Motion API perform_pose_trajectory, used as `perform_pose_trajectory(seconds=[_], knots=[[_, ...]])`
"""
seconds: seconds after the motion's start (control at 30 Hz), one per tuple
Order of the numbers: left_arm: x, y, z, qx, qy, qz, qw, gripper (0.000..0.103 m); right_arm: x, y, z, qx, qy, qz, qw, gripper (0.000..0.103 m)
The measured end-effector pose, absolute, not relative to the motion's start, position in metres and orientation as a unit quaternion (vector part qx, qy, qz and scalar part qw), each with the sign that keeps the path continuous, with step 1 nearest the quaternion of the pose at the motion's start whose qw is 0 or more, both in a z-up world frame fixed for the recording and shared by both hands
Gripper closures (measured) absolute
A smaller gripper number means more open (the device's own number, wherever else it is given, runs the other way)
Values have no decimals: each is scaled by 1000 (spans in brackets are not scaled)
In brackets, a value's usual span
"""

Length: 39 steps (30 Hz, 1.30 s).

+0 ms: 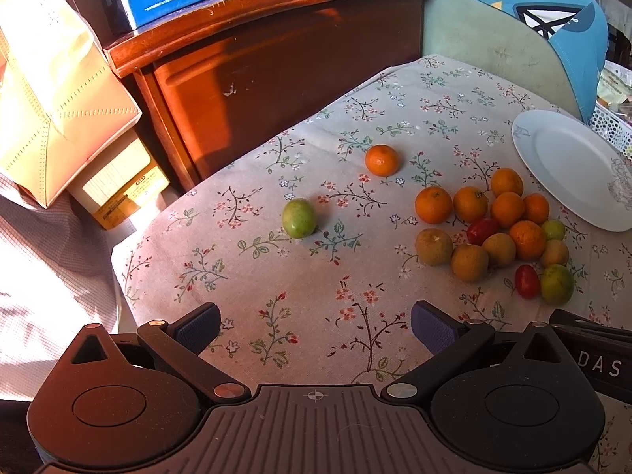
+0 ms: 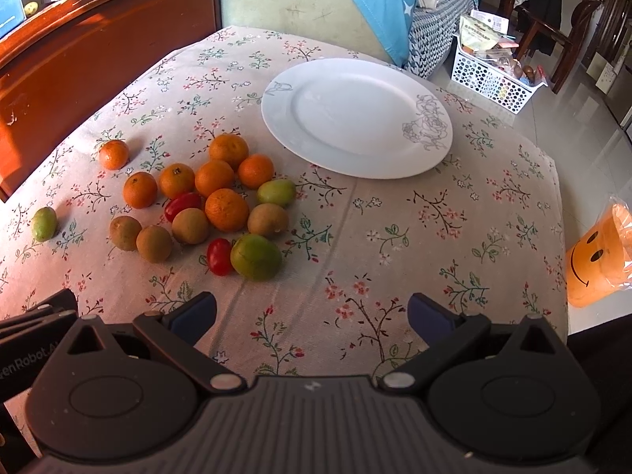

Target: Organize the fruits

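A cluster of small fruits lies on the floral tablecloth point(image 2: 395, 237): several oranges point(image 2: 226, 209), brown longans point(image 2: 154, 243), two red cherry tomatoes point(image 2: 219, 256) and green fruits point(image 2: 256, 256). The cluster also shows in the left wrist view point(image 1: 493, 225). One orange point(image 1: 381, 160) and one green fruit point(image 1: 299, 218) lie apart to the left. An empty white plate point(image 2: 355, 118) sits behind the cluster. My left gripper point(image 1: 315, 328) is open and empty, near the front edge. My right gripper point(image 2: 312, 318) is open and empty, in front of the cluster.
A wooden cabinet point(image 1: 276, 63) stands behind the table on the left, with boxes point(image 1: 59, 98) beside it. A green chair with a blue cloth point(image 1: 513, 19) is at the back. A white basket point(image 2: 493, 75) and an orange smiley bag point(image 2: 600, 256) sit on the floor at right.
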State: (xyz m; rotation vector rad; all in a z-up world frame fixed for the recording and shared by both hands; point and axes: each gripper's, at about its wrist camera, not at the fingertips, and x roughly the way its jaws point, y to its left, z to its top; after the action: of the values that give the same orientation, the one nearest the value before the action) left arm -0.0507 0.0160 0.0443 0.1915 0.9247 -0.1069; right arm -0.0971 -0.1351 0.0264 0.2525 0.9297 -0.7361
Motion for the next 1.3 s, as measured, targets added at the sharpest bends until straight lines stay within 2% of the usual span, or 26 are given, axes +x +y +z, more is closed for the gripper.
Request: perform_pose_trajectory(seconds=[0.3, 0.63, 0.83, 1.3], knots=[[-46, 24, 43, 70, 453, -49, 887, 0, -103, -140, 27, 125, 425, -330, 833, 1], [-37, 47, 44, 30, 444, -22, 895, 0, -147, -168, 33, 167, 350, -277, 879, 1], [-34, 57, 43, 10, 433, -16, 901, 0, -159, -179, 23, 197, 348, -273, 875, 1], [-20, 69, 36, -21, 421, -1, 907, 2, -157, -173, 19, 187, 338, -241, 890, 5]])
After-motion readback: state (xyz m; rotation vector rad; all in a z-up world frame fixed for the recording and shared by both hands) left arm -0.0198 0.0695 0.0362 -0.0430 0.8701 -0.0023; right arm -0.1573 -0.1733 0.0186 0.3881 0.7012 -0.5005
